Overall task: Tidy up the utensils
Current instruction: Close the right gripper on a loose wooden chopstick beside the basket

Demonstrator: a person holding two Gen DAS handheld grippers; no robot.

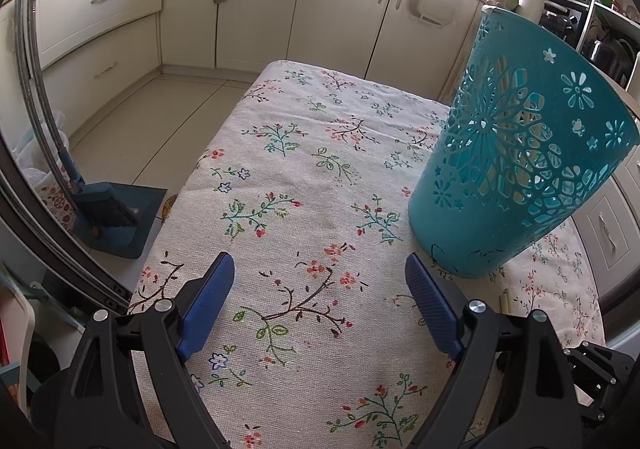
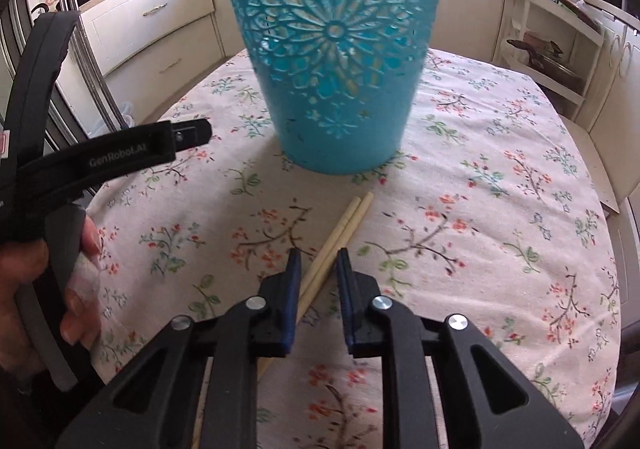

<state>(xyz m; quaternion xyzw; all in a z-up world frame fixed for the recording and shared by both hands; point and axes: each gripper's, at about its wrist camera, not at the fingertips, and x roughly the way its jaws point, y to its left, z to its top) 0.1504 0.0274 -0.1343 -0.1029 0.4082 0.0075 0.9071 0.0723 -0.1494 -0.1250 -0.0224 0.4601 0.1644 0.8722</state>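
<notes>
Left wrist view: left gripper [image 1: 320,289] is hovering over the counter [image 1: 280,177], fingers spread wide, empty, beside the teal basket [image 1: 520,169]. Right gripper [image 2: 318,269] is straddling the chopsticks [image 2: 340,233], fingers narrowly parted, seemingly closing in to lift them binward.

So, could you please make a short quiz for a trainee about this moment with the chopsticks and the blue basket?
1. True or false: the right gripper is closed firmly on the chopsticks.
2. Which thing stands upright on the tablecloth? A) a kettle B) the teal basket C) a plate
3. Fill in: the left gripper is wide open and holds ______.

Key
1. False. Its jaws are a little apart, with the chopsticks lying on the cloth between them.
2. B.
3. Nothing.
</notes>
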